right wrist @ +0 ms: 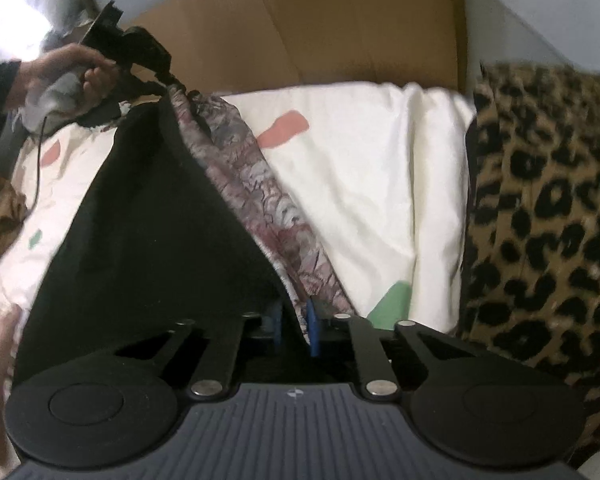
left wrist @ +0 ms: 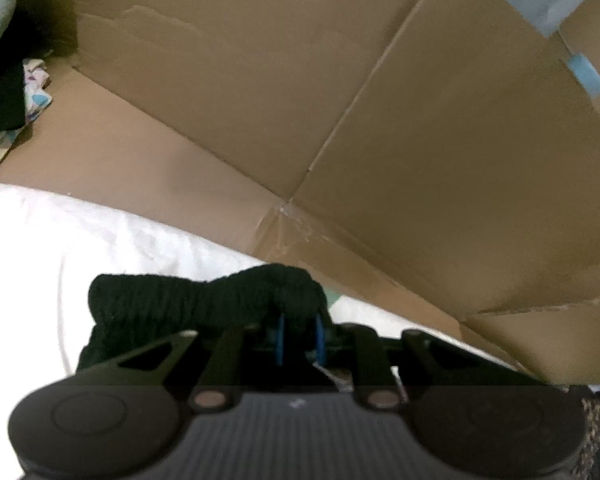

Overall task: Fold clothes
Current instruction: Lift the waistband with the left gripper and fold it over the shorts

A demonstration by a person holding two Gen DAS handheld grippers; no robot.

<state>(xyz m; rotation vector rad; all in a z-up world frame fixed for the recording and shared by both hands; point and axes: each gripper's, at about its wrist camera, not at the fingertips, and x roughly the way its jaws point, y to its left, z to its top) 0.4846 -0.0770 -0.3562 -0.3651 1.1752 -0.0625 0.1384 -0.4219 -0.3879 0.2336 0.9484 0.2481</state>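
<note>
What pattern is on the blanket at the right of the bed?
Leopard print, black spots on tan, on the blanket; clearest in the right wrist view.

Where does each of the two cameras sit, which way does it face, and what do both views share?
Left wrist: sits on the left gripper, faces down toward brown cardboard sheets; its fingers pinch bunched black cloth.
Right wrist: sits on the right gripper, faces across the white patterned bedsheet and a leopard-print blanket; the person's hand holding the left gripper shows.
Shared: the black garment, cardboard, bedsheet.

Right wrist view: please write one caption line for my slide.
Both grippers hold a black garment with patterned lining stretched over a white sheet.
</note>
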